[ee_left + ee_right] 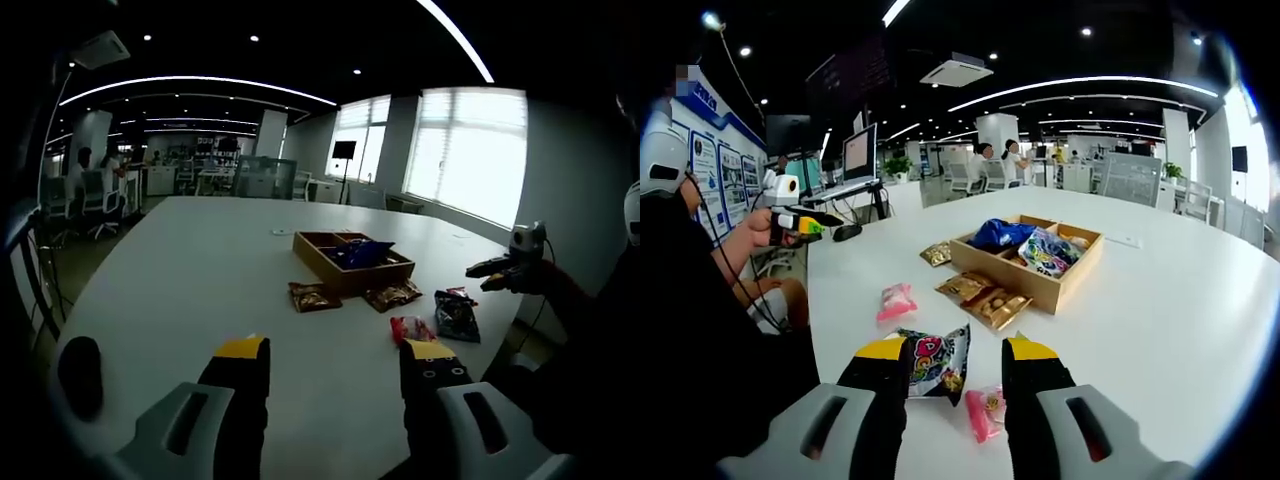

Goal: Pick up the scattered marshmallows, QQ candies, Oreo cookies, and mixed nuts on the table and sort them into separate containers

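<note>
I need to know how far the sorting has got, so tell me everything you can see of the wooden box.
The wooden box is a shallow, open, light-brown tray split by dividers into compartments, resting flat on the white table. A blue packet and a colourful packet lie inside. Brown packets lie against its near wall.

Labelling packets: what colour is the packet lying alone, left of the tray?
Pink packet, right gripper view.

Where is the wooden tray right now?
In the right gripper view the wooden tray sits on the white table, beyond the gold packets.
</note>
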`<move>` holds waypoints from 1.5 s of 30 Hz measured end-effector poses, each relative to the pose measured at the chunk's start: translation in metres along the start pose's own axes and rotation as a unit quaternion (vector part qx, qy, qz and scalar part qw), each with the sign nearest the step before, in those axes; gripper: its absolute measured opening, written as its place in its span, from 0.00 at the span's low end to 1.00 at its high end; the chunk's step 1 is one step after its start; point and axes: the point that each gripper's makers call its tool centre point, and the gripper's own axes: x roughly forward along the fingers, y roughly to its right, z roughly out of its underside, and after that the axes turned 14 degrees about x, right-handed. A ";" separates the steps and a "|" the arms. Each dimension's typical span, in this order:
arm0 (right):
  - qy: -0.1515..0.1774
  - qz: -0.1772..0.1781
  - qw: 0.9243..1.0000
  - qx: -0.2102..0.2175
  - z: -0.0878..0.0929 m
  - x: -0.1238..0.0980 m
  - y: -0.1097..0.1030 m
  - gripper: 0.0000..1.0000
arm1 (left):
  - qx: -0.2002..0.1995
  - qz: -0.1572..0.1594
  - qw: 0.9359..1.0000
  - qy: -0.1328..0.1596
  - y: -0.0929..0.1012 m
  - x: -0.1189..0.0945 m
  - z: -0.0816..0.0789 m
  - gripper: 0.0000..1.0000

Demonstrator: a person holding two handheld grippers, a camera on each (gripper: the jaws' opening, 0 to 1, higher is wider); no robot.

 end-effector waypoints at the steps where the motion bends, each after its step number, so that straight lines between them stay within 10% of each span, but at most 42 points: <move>1: 0.000 0.000 1.000 0.000 0.000 0.000 0.000 0.33 | 0.000 0.001 1.000 -0.001 0.000 0.000 0.000 0.57; 45: -0.026 0.002 0.999 0.036 0.019 0.043 -0.006 0.36 | -0.001 0.011 1.000 -0.012 0.008 0.008 0.006 0.55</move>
